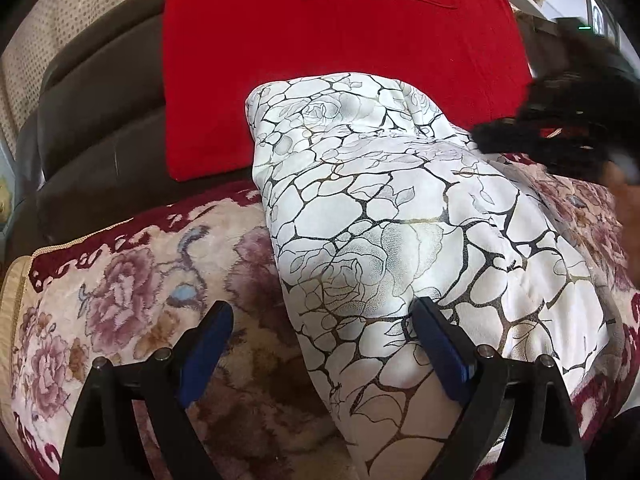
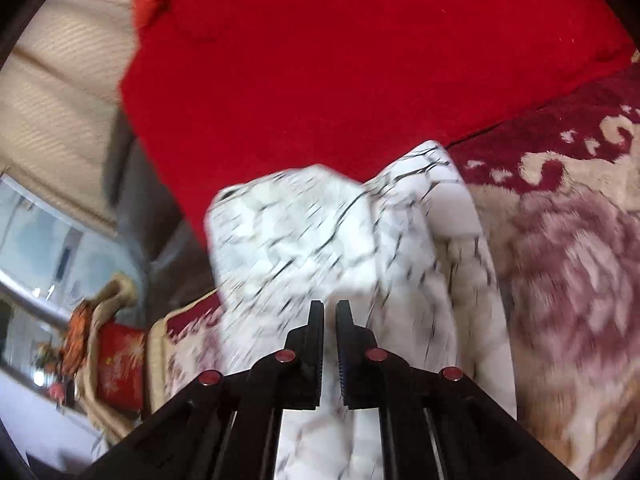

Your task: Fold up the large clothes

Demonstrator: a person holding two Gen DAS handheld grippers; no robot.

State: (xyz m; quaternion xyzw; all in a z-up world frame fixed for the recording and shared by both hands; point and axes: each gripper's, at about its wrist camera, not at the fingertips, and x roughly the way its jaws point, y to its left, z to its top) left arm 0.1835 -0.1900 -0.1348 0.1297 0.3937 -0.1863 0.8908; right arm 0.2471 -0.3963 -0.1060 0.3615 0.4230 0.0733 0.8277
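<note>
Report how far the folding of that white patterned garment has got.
Done: the white crackle-print garment lies doubled into a long strip on the floral blanket. In hand: nothing; left tongs open, right tongs barely parted, gripping nothing. Left: further folds; its far end looks rumpled.

A red cushion (image 1: 340, 60) is propped against a dark brown sofa back (image 1: 100, 92). Below the cushion, the seat is covered by a plush floral blanket (image 1: 120, 300) in cream, mauve and maroon. Behind the sofa back, beige dotted curtains (image 1: 52, 20) are seen. In the right wrist view, a bright window (image 2: 36, 220) is seen left of the cushion, daylight coming through.
</note>
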